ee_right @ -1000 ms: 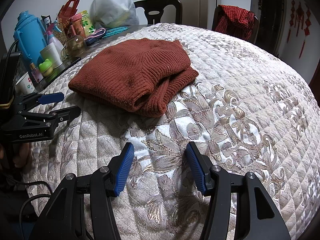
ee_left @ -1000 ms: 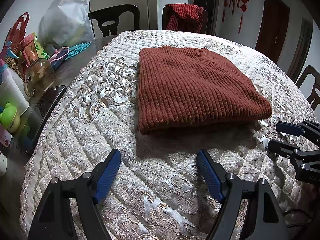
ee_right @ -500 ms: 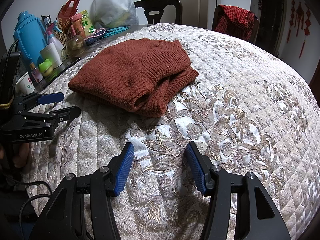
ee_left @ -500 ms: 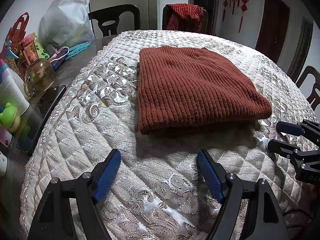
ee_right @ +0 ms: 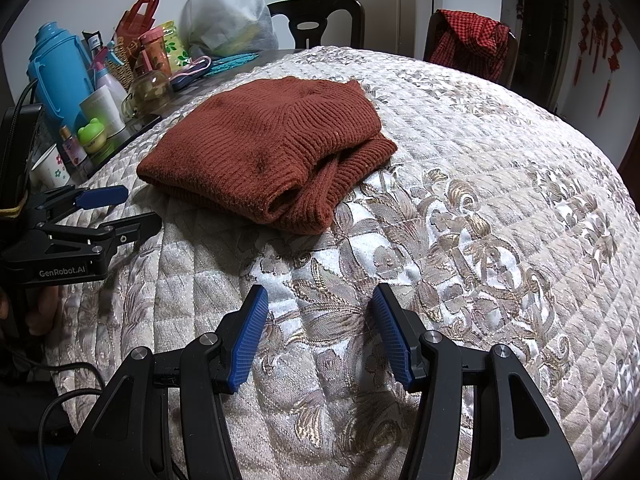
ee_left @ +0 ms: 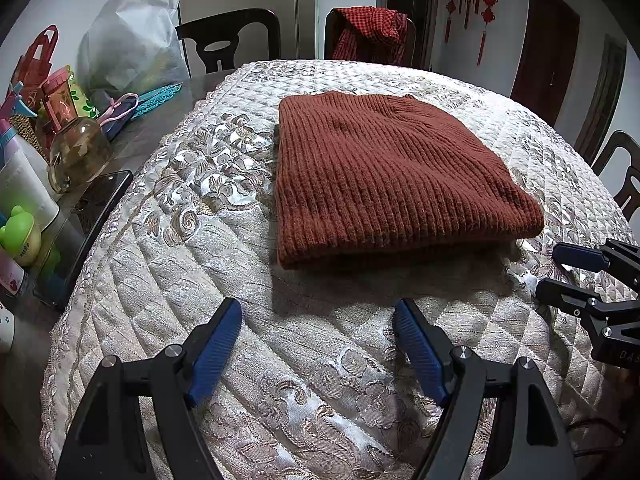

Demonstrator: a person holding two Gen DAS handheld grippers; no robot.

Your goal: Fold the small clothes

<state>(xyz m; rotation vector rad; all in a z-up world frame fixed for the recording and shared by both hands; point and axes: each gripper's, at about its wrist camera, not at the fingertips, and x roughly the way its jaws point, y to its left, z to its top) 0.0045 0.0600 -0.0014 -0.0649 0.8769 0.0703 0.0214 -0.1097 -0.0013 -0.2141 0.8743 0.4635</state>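
A rust-brown ribbed knit sweater (ee_left: 384, 176) lies folded into a thick rectangle on the quilted silver-beige cloth (ee_left: 240, 264) that covers the table. From the right wrist view the sweater (ee_right: 264, 148) shows its stacked layers at the near right end. My left gripper (ee_left: 318, 312) hovers short of the sweater's near edge, open, nothing between its blue pads. My right gripper (ee_right: 318, 300) is also open and empty, a little in front of the sweater's right end. Each gripper shows in the other's view: the right gripper (ee_left: 560, 268) at the right edge, the left gripper (ee_right: 132, 208) at the left.
Along the table's left side stand a blue thermos (ee_right: 60, 72), bottles, a glass jar (ee_left: 78, 152), a green frog toy (ee_left: 20, 232), a dark phone (ee_left: 88, 224) and a white bag (ee_left: 132, 40). Dark chairs (ee_left: 228, 36) stand behind; one holds a red checked cloth (ee_left: 372, 36).
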